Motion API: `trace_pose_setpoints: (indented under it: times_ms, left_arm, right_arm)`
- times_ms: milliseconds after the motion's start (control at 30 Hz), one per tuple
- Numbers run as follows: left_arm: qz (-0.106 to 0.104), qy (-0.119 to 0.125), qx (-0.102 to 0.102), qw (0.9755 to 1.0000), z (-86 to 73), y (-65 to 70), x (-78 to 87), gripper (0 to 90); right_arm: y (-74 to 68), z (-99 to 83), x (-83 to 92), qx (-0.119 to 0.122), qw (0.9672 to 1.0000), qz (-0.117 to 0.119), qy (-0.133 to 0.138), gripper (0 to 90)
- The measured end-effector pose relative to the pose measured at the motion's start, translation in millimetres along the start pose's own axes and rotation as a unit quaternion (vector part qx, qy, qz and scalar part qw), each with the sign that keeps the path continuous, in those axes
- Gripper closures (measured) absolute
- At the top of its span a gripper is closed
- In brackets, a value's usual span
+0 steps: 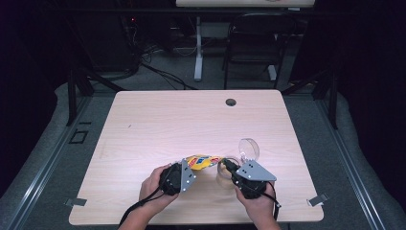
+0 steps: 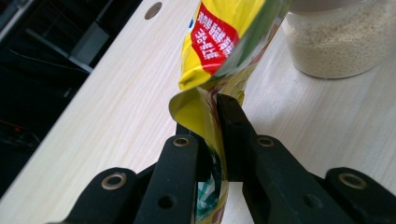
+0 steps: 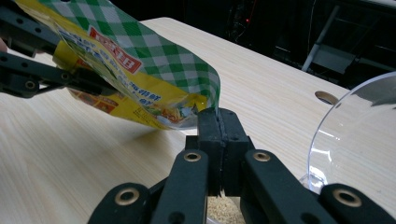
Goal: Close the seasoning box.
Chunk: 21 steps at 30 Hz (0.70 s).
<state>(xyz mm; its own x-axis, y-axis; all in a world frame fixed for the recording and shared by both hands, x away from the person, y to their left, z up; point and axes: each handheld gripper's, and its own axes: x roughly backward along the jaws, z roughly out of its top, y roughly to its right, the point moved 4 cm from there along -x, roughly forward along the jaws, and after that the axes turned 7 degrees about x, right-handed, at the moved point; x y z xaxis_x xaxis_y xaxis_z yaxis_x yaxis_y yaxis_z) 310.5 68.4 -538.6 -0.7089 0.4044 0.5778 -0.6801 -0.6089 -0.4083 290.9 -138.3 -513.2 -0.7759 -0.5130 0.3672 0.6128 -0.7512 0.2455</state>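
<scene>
My left tool (image 1: 187, 173) pinches one end of the pouch (image 1: 203, 161); my right tool (image 1: 233, 168) pinches the other corner. The pouch hangs between them near the desk's (image 1: 158, 124) front edge, long axis crosswise, right end over the jar (image 1: 225, 172), lid (image 1: 249, 149) behind.

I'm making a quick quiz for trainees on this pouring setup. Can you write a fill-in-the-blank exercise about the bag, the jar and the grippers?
1. The left gripper and the right gripper are both shut on the yellow ____.
2. The clear jar holds pale ____.
3. The jar's clear lid is ____ the jar, beside it on the table.

Missing words: bag; granules; off
</scene>
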Motion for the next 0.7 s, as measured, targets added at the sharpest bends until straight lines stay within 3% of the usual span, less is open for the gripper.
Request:
trace_pose_setpoints:
  times_ms: [300,700]
  left_arm:
    - [-0.016,0.006,0.04,0.9991,-5.7,-2.5,-2.2,86.3]
    - [-0.036,0.007,0.071,0.9968,-6.4,-7.6,-2.5,86.3]
  right_arm:
    - [-0.5,0.9,-2.5,-0.003,1.0,0.004,0.003,86.7]
    - [-1.8,0.6,-3.9,-0.005,0.9999,0.009,0.006,78.4]
